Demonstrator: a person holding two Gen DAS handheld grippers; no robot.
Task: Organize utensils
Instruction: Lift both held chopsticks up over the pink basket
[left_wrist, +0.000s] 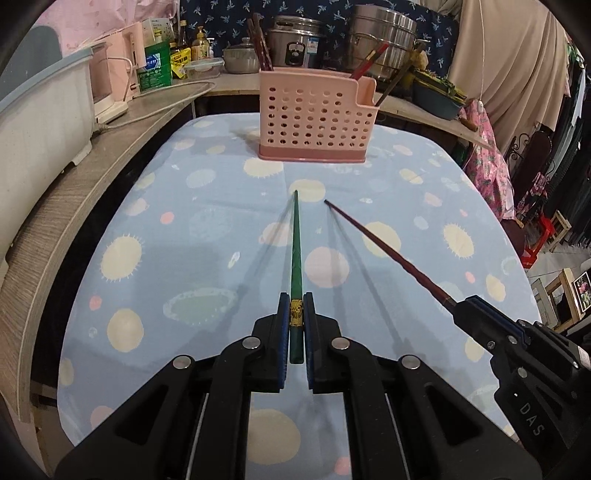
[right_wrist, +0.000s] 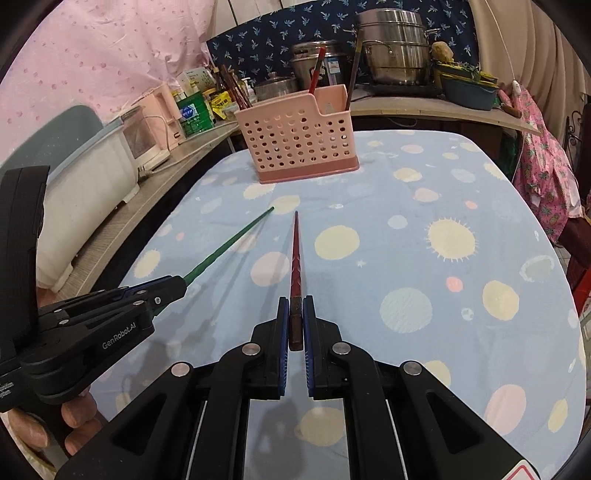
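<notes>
My left gripper (left_wrist: 296, 306) is shut on a green chopstick (left_wrist: 296, 254) near its thick end, the tip pointing ahead above the table. My right gripper (right_wrist: 296, 308) is shut on a dark red chopstick (right_wrist: 295, 258), held the same way. Each view shows the other: the right gripper (left_wrist: 463, 304) with the red chopstick (left_wrist: 384, 249) at right, the left gripper (right_wrist: 177, 286) with the green chopstick (right_wrist: 229, 243) at left. A pink perforated utensil holder (left_wrist: 314, 114) (right_wrist: 299, 140) stands at the table's far end with several chopsticks upright in it.
The table wears a light blue cloth (left_wrist: 184, 229) with pastel circles. A wooden counter (left_wrist: 92, 177) runs along the left and back with a white tub (left_wrist: 40, 118), bottles and steel pots (left_wrist: 384, 40). A hand (right_wrist: 74, 417) holds the left gripper.
</notes>
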